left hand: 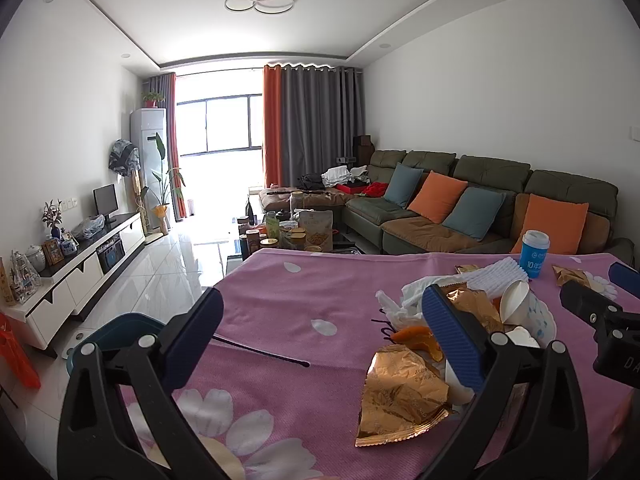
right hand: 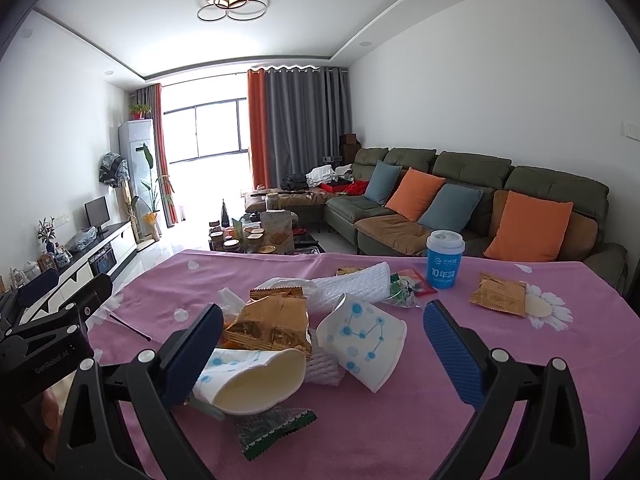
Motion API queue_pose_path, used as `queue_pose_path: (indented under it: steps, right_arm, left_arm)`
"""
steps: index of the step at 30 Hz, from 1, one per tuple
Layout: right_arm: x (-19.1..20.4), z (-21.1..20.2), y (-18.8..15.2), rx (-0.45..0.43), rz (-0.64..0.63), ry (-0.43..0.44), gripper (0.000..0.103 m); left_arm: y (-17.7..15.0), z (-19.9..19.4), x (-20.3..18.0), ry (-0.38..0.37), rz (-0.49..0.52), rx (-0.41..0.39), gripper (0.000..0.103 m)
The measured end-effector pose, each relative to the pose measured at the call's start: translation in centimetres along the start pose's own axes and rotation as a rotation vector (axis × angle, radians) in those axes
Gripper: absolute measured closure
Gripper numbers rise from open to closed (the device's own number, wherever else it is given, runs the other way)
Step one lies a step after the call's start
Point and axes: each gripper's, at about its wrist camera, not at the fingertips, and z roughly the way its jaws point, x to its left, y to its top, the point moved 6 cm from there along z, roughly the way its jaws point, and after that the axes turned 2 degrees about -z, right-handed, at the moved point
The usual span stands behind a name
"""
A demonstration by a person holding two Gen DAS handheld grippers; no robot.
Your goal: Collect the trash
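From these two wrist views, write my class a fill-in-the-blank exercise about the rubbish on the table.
1. The blue cup with the white lid stands ____ on the table.
2. The tablecloth is ____ with white flowers.
3. Both the left gripper and the right gripper are ____.
4. The two white paper cups with blue dots lie on their ____.

Missing words: upright; pink; open; sides

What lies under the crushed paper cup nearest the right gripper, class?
Under the crushed paper cup a green snack wrapper pokes out onto the pink tablecloth. White foam netting sits beside it. The rest of the wrapper is hidden beneath the cup.
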Motion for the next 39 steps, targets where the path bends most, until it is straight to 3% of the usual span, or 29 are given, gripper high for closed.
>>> queue_pose_path:
  steps: [19, 29, 32, 39]
  right_arm:
    - [0.3, 0.4, -0.3, 0.010, 0.006, 0.016, 0.006]
    - [0.2, 1.3, -1.1, 0.066, 0.016, 0.060, 0.006]
    - [-0.2, 1.9, -1.5, 0.097, 0.035, 0.079, 0.006]
    - [-3.0, 3.8, -2.6, 0.185, 0.103, 0.055, 0.006]
  left_arm:
    - [-0.2, 0.0, 0.0, -0.003, 0.001, 0.003, 0.005]
    - [-1.3, 0.5, 0.4, -0.036, 0.012, 0.046, 0.005]
    - [-1.5, 1.0, 0.2, -0.059, 0.020, 0.076, 0.005]
    - [-2.7, 1.6, -1.7, -0.189, 0.062, 0.156, 0.005]
